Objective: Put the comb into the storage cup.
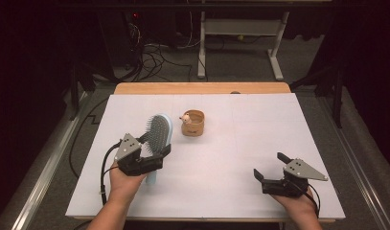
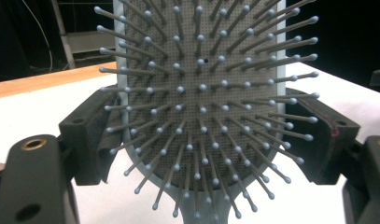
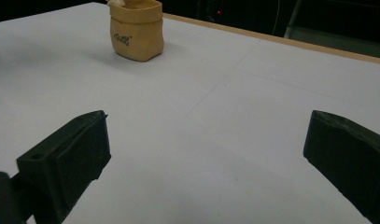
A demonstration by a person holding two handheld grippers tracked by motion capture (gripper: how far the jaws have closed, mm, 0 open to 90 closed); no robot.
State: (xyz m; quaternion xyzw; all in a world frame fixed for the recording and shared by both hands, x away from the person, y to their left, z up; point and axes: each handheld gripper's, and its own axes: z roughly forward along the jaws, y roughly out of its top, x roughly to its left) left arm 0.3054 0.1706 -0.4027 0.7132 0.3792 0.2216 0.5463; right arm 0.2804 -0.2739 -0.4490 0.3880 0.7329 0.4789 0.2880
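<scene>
A pale blue paddle hairbrush (image 1: pixel 159 133) with grey bristles is held up off the white table at the left. My left gripper (image 1: pixel 153 147) is shut on it, the jaws pressing both edges of the brush head (image 2: pixel 201 98), bristles facing the camera. Its handle points down toward the hand. A small tan pouch (image 1: pixel 193 123) with something pale sticking out of its top stands upright in the middle of the table (image 1: pixel 231 158). My right gripper (image 1: pixel 270 165) rests low at the front right, open, nothing between its jaws. The pouch (image 3: pixel 135 30) stands far ahead of it to the left.
The white sheet covers a wooden table whose far edge (image 1: pixel 202 88) shows. Beyond it are cables (image 1: pixel 154 57) on the floor and a white desk frame (image 1: pixel 240 28). Dark floor lies on both sides.
</scene>
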